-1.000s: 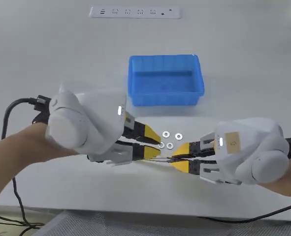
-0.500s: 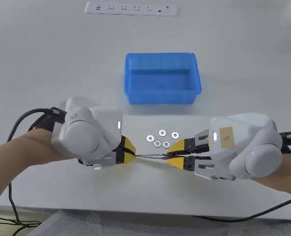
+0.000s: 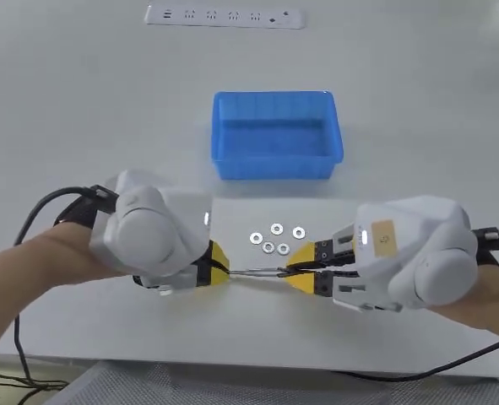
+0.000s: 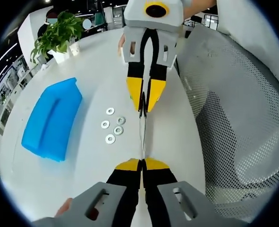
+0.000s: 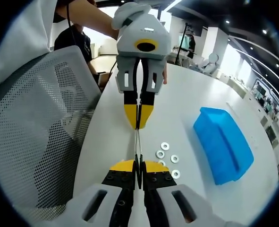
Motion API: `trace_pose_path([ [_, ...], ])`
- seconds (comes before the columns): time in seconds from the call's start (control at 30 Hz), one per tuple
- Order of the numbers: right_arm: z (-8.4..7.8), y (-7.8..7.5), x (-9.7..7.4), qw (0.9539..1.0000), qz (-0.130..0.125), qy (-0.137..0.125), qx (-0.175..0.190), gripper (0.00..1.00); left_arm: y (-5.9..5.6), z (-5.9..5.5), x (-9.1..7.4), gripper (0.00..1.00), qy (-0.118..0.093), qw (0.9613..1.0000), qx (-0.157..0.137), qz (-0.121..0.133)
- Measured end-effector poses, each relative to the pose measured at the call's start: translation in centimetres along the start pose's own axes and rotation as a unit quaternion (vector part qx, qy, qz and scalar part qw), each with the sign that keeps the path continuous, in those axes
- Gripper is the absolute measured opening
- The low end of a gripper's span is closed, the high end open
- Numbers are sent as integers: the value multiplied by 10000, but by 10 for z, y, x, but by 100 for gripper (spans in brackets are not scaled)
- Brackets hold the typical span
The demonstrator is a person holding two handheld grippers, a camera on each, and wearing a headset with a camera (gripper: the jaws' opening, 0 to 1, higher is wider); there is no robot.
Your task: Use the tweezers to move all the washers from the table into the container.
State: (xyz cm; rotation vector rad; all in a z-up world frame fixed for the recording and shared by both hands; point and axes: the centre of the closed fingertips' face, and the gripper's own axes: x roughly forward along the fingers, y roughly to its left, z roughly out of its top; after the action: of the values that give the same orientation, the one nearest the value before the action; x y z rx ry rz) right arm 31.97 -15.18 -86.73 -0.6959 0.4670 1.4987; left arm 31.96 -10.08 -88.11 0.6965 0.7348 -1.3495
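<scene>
Washers [image 3: 276,239] lie just beyond the tweezers [image 3: 262,272], toward the container [image 3: 274,167] and nearer my right gripper [image 3: 294,272]; it and my left gripper [image 3: 224,268] each clamp one end of the crosswise tweezers.

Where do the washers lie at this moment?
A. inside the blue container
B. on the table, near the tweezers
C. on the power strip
B: the washers lie on the white table, between the blue container and the tweezers.

White table [image 3: 418,101] — on it a blue container [image 3: 276,135], five washers [image 3: 276,239] near it, a power strip [image 3: 225,16] at the far edge.
</scene>
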Motion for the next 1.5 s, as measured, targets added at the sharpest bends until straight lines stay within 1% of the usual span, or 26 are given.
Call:
trace_pose_path([
  [0.03, -2, 0, -1, 10000, -4, -2, 23, 5, 1, 4, -5, 5, -111, 9999, -36, 27],
  [0.1, -1, -1, -3, 9999, -33, -47, 104, 5, 1, 10, -13, 5, -200, 9998, 13, 85],
  [0.2, -1, -1, -4, 10000, -26, -41, 79, 5, -1, 27, -27, 5, -412, 9990, 130, 113],
  [0.23, -1, 0, -5, 10000, -18, -33, 69, 5, -1, 34, -30, 5, -540, 9984, 131, 136],
  [0.27, -2, 0, -5, 10000, -26, -39, 74, 5, -2, 48, -36, 5, -779, 9967, 148, 196],
  [0.3, -2, -1, -6, 9999, -30, -56, 93, 4, -4, 57, -40, 5, -962, 9952, 81, 163],
  [0.33, 0, -1, -6, 9998, -45, -115, 162, 4, -3, 70, -45, 5, -1176, 9927, 82, 240],
  [0.4, 3, -5, -8, 9996, -120, -184, 203, 4, -2, 72, -47, 5, -1111, 9932, 189, 284],
  [0.47, 2, -5, -8, 9995, -101, -202, 236, 4, 0, 72, -45, 5, -1100, 9934, 177, 281],
  [0.5, 2, -6, -8, 9992, -112, -250, 304, 4, 2, 73, -46, 5, -1139, 9929, 179, 296],
  [0.53, 1, -6, -9, 9991, -110, -258, 319, 4, 1, 75, -45, 5, -1218, 9921, 149, 250],
  [0.57, 2, -5, -10, 9992, -113, -254, 297, 4, 1, 77, -45, 5, -1248, 9917, 169, 245],
  [0.63, 1, -5, -12, 9992, -128, -250, 267, 4, 1, 83, -45, 5, -1385, 9900, 134, 239],
  [0.7, 0, -5, -13, 9991, -152, -287, 276, 5, 1, 89, -44, 5, -1456, 9889, 166, 257],
  [0.83, -1, -5, -16, 9988, -164, -343, 304, 5, 0, 100, -41, 5, -1527, 9875, 298, 241],
  [0.97, -2, -5, -18, 9985, -176, -388, 342, 6, 0, 108, -39, 5, -1603, 9862, 341, 227],
  [1.17, -2, -7, -19, 9980, -201, -467, 371, 8, 0, 112, -36, 5, -1592, 9862, 391, 216],
  [1.43, -4, -9, -18, 9967, -109, -597, 546, 9, 3, 116, -34, 5, -1547, 9869, 397, 215],
  [1.5, -4, -9, -18, 9967, -88, -617, 523, 9, 3, 117, -34, 5, -1519, 9873, 410, 202],
])
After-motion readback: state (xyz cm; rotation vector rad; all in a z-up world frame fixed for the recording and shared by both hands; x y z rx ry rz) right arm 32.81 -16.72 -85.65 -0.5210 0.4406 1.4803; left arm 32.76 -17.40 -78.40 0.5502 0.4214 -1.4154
